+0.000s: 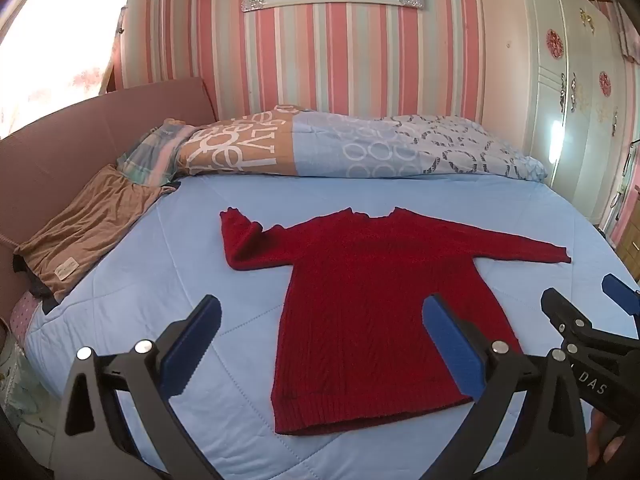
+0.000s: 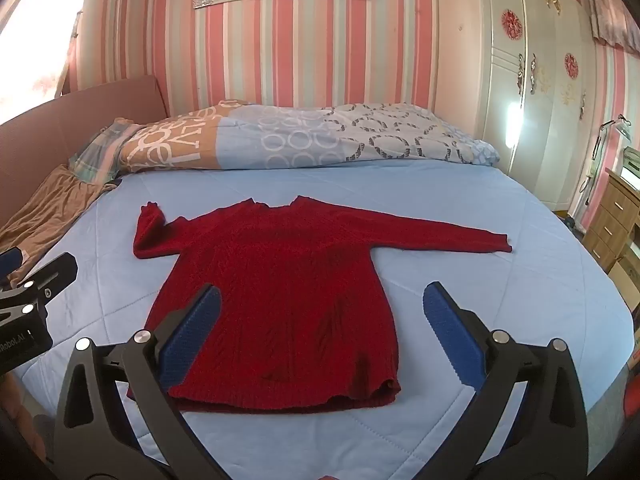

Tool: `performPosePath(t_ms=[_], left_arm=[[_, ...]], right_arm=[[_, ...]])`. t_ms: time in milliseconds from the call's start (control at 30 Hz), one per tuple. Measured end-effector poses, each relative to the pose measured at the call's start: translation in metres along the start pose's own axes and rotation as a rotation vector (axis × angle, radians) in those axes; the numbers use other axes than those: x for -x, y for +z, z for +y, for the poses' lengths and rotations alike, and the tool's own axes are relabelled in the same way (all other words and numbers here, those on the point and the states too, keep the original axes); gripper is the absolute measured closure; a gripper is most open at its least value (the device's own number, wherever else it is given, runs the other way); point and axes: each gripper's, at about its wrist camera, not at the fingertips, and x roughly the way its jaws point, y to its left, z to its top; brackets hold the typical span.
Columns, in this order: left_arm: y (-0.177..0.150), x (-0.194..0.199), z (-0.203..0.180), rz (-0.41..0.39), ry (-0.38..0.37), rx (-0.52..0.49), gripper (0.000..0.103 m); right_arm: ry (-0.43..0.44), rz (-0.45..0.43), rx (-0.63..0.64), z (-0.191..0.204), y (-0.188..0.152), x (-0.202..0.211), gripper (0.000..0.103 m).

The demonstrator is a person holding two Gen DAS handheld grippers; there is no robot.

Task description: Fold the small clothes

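Red sweater (image 2: 276, 280) beyond right gripper (image 2: 320, 332)

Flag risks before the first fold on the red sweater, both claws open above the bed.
1. The red sweater has its left sleeve already doubled back while the right sleeve lies straight, so the fold may come out lopsided.
2. The hem is wavy at one corner; a pinch there might catch only one layer.
3. The left claw and right claw sit close together and might collide.
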Motion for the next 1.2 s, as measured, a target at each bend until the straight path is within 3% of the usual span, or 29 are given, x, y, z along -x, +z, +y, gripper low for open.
performPosePath(t_ms=[1200], left_arm=[[0.001, -0.001, 0.0, 0.001, -0.003, 0.002, 0.002]], right_arm=[[-0.017, -0.003, -0.011, -0.006, 0.004, 0.0, 0.003]])
